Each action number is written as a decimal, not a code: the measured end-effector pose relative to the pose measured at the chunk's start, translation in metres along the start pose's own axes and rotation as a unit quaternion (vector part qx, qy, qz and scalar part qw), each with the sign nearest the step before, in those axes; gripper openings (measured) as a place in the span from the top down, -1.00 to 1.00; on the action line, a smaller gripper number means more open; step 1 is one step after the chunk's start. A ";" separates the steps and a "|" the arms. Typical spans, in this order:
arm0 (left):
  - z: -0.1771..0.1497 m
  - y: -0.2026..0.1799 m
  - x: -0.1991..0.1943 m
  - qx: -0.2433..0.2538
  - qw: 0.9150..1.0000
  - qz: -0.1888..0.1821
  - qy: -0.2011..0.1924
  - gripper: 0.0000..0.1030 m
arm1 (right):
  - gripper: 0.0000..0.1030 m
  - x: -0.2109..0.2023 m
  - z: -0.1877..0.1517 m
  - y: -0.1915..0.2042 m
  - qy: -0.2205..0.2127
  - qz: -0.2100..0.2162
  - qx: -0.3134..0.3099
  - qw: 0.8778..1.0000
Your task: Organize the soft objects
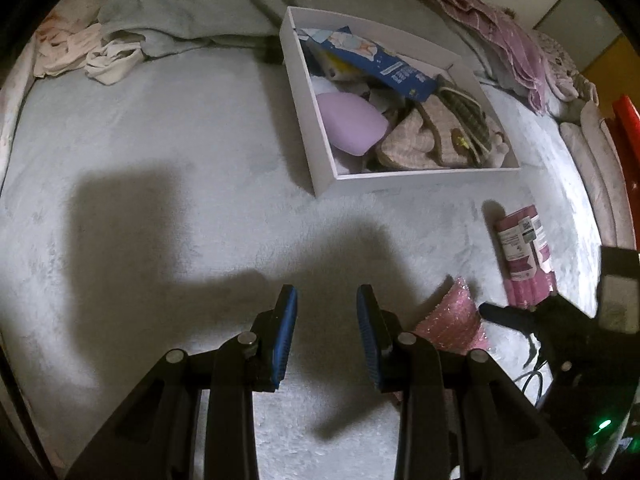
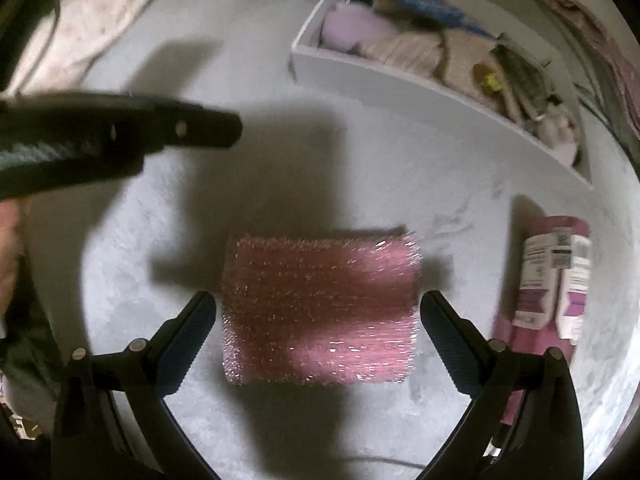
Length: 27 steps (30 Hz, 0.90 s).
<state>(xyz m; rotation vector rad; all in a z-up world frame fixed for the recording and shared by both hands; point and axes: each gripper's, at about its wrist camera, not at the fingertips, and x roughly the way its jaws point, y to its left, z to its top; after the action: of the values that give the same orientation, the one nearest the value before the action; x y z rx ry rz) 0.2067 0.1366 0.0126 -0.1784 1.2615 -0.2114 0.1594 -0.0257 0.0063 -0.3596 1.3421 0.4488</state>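
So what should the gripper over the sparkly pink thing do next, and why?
Probably lower the right gripper and close it on the sparkly pink sponge. Its jaws stand open on either side of the sponge, not pressing it, and the sponge lies on the grey blanket outside the white box, where other soft things already sit. The left gripper is open and empty.
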 end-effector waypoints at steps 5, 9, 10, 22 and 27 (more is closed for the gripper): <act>0.000 0.003 0.002 -0.007 1.000 0.006 0.003 0.42 | -0.85 0.010 -0.005 0.009 0.011 -0.015 -0.004 1.000; 0.001 0.001 0.003 -0.005 1.000 0.007 0.002 0.42 | -0.69 0.004 -0.013 0.002 0.007 -0.010 0.005 1.000; 0.001 0.001 0.003 -0.004 1.000 0.008 0.002 0.42 | -0.63 0.006 -0.009 -0.013 0.005 -0.005 0.009 1.000; 0.006 -0.020 -0.003 0.023 0.999 0.016 -0.021 0.42 | -0.57 -0.044 -0.014 -0.073 -0.066 0.010 0.072 0.995; 0.011 -0.021 -0.008 0.018 0.999 0.015 -0.044 0.42 | -0.57 -0.062 -0.002 -0.098 -0.105 0.004 0.098 0.990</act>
<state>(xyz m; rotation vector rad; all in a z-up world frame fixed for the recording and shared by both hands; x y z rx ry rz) 0.2140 0.1180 0.0284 -0.1364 1.1713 -0.1991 0.1969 -0.1176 0.0655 -0.1389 1.1718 0.3478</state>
